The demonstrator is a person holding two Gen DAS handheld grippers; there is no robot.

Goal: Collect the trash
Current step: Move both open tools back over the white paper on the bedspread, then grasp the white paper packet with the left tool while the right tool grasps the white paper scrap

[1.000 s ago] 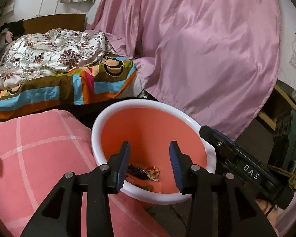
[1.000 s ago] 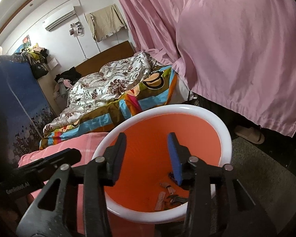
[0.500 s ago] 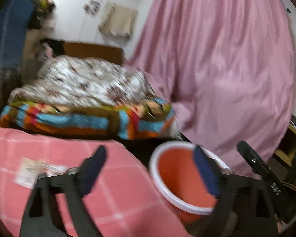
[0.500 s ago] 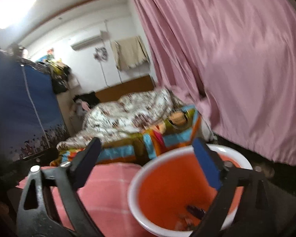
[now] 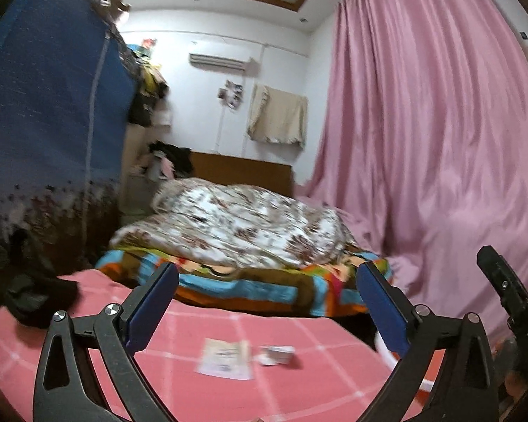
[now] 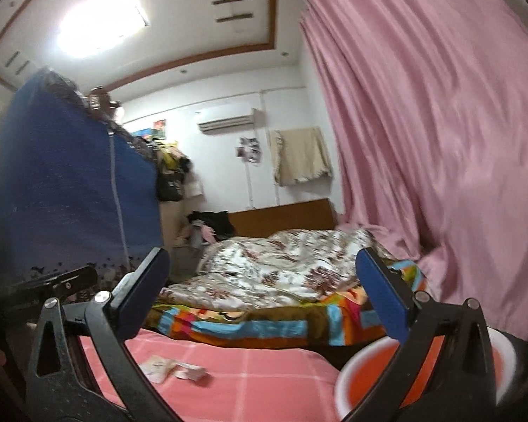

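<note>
**Both grippers wide over the pink bedspread**

The left gripper (image 5: 264, 302) is spread wide and empty. Low at centre frame, a paper packet (image 5: 225, 358) and a small wrapper (image 5: 276, 354) lie on the pink bedspread (image 5: 316, 379). The right gripper (image 6: 260, 292) also gapes wide, empty; the orange bin (image 6: 366, 383) sits lower right.

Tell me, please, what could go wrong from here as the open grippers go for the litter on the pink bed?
The flat paper packet lies flush on the soft pink blanket, so a gripper may pinch cloth with it. The small wrapper lies very close beside it, so it could get knocked away. The bin sits beyond the bed's edge, so a drop could miss it.
</note>
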